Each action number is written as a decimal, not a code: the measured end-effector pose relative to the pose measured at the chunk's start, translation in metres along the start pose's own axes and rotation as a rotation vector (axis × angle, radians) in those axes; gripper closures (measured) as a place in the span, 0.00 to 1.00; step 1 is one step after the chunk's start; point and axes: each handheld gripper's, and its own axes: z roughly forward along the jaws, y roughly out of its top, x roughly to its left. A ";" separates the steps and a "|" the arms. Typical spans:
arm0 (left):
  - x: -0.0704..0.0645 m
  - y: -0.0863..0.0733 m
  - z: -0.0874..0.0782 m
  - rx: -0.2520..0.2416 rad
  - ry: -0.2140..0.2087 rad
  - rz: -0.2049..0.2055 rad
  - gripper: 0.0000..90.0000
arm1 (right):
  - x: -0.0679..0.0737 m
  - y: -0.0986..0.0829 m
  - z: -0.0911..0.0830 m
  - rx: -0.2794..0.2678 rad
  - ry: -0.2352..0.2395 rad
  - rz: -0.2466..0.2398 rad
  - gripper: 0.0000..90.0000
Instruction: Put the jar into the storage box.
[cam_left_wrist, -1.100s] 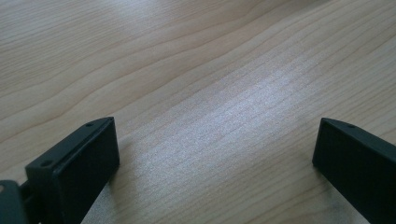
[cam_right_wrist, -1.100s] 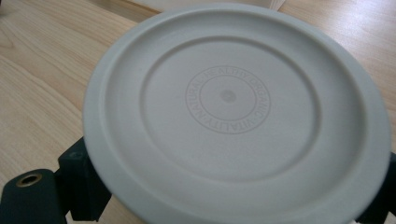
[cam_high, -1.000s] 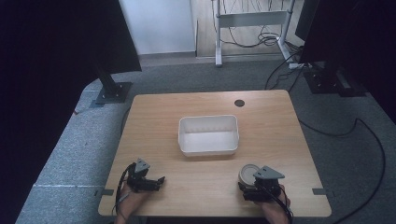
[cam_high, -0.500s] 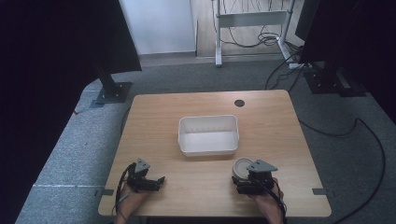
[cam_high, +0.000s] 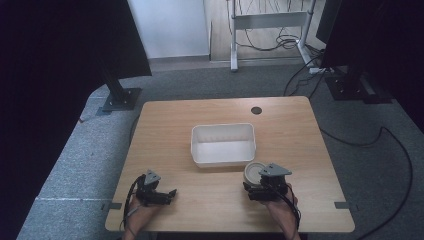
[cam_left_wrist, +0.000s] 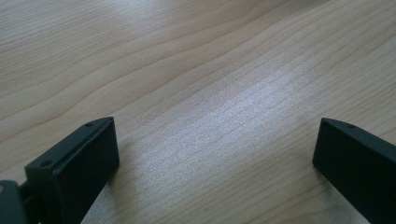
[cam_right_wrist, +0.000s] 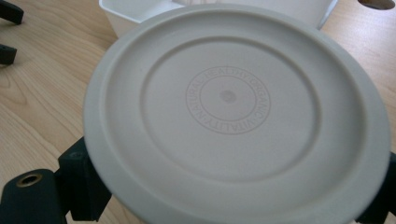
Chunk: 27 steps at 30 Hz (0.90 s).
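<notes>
In the right gripper view the round lid covers the right tongs almost wholly, so their jaw tips are hidden, and its near edge is cut off at the bottom. Behind it, most of the white bin is hidden.
</notes>
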 end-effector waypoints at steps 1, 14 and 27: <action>0.000 0.000 0.000 0.000 0.000 0.000 0.00 | 0.000 0.002 0.001 -0.002 0.001 -0.002 0.11; 0.000 0.000 0.000 0.002 0.000 0.002 0.00 | 0.003 0.023 0.010 -0.011 0.020 -0.017 0.11; 0.000 0.000 0.000 0.004 -0.001 0.003 0.00 | 0.003 0.041 0.021 -0.016 0.026 -0.017 0.11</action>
